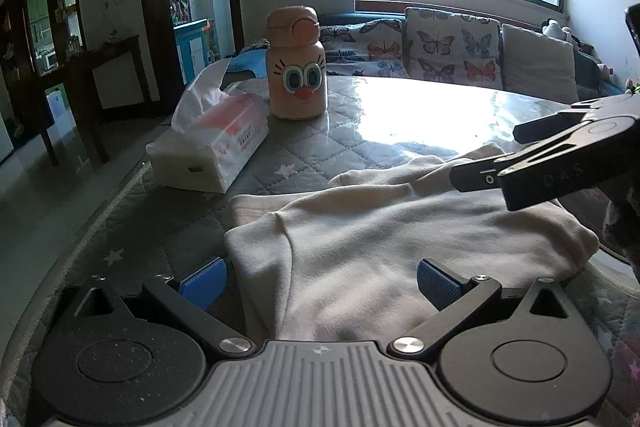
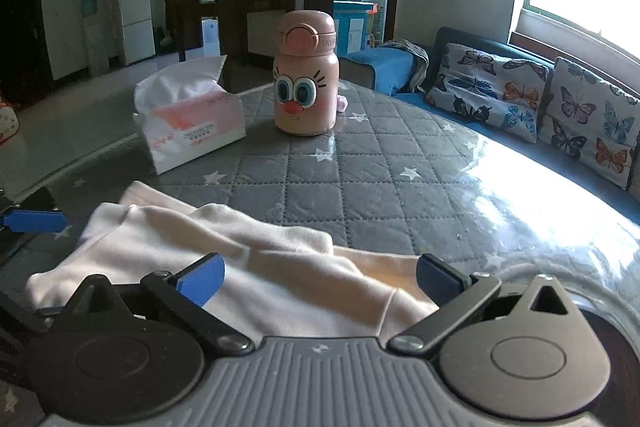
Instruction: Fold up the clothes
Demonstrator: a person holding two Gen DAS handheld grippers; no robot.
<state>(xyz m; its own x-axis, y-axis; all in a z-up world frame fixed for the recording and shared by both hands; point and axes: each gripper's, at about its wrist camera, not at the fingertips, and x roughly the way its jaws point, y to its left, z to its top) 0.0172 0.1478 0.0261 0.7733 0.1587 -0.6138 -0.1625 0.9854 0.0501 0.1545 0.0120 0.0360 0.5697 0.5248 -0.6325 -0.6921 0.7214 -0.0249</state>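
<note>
A cream garment lies folded in layers on the grey quilted table. My left gripper is open, its blue pads standing on either side of the garment's near left part. The black frame of the right gripper reaches in over the cloth from the right. In the right wrist view the right gripper is also open, with the cream garment spread between and beneath its pads. One blue pad of the left gripper shows at the far left. Neither gripper pinches cloth.
A tissue box and a pink bottle with a cartoon face stand at the table's far side, behind the garment. Beyond the table's rounded edge is a sofa with butterfly cushions. Bright glare lies on the table at right.
</note>
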